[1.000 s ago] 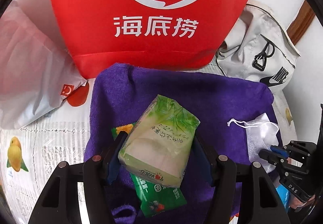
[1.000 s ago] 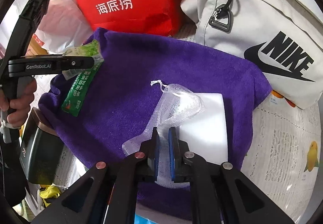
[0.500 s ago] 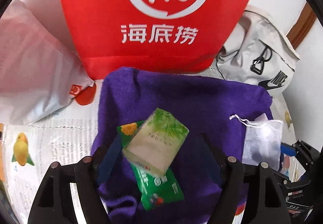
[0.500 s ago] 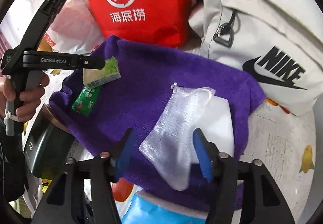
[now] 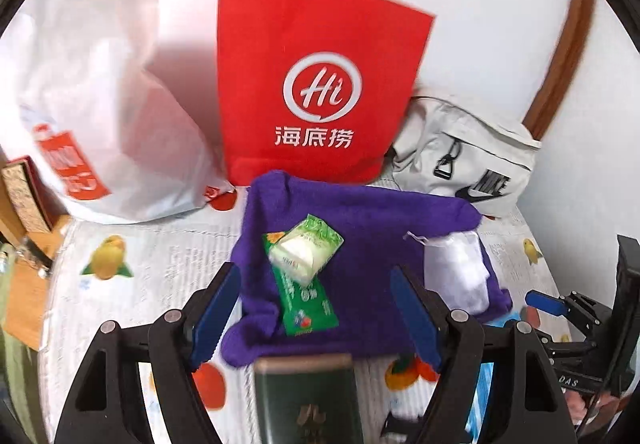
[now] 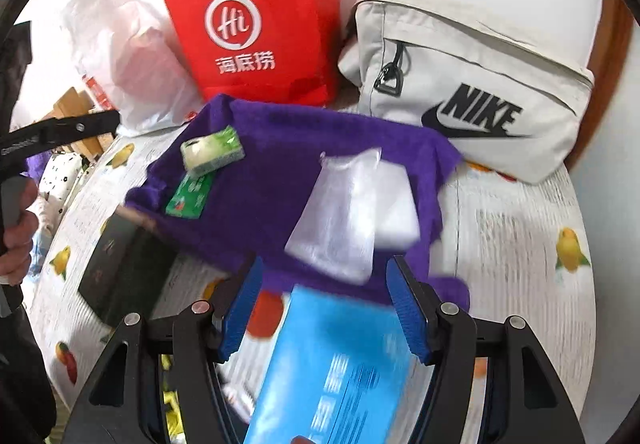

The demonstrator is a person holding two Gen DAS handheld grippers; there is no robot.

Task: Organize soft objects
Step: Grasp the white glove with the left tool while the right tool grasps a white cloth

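Note:
A purple towel (image 5: pixel 368 228) (image 6: pixel 276 164) lies spread on the table. On its left part a pale green tissue pack (image 5: pixel 306 248) (image 6: pixel 212 150) rests across a green wipes packet (image 5: pixel 306 304) (image 6: pixel 188 196). On its right part a white mesh pouch (image 5: pixel 456 264) (image 6: pixel 336 220) lies over a white sponge block (image 6: pixel 394 204). My left gripper (image 5: pixel 316 316) is open and empty, pulled back from the towel's near edge. My right gripper (image 6: pixel 324 304) is open and empty, near the pouch's front end.
A red paper bag (image 5: pixel 320 84) (image 6: pixel 256 20) stands behind the towel. A white plastic bag (image 5: pixel 104 116) is at the left and a grey Nike pouch (image 5: pixel 468 160) (image 6: pixel 472 92) at the right. A dark green box (image 5: pixel 308 400) (image 6: pixel 124 264) and a blue box (image 6: pixel 332 372) lie close in front.
My left gripper opened, left the tissue pack on the towel and drew back. My right gripper opened, left the mesh pouch on the sponge and drew back.

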